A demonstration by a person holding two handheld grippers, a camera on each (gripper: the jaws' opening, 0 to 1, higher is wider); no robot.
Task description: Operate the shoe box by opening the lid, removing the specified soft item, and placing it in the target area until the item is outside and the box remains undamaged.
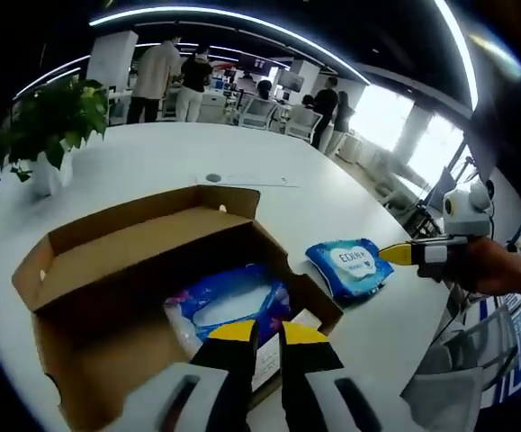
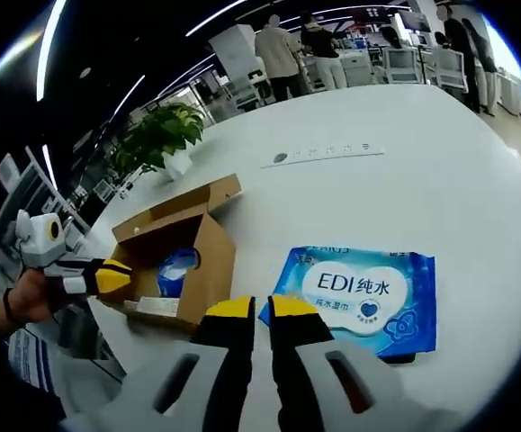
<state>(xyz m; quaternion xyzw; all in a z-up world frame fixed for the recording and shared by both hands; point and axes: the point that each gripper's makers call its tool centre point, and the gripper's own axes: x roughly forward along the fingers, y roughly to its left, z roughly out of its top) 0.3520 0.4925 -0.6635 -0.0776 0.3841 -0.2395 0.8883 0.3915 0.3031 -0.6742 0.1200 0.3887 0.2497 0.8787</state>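
The shoe box is plain brown cardboard, lying open on the white tabletop with its lid flap folded back. Inside it lies a soft blue-and-white plastic pack (its print too blurred to read). A second blue pack of wet wipes, marked "EDI", lies flat on the tabletop just beside the box, outside it.
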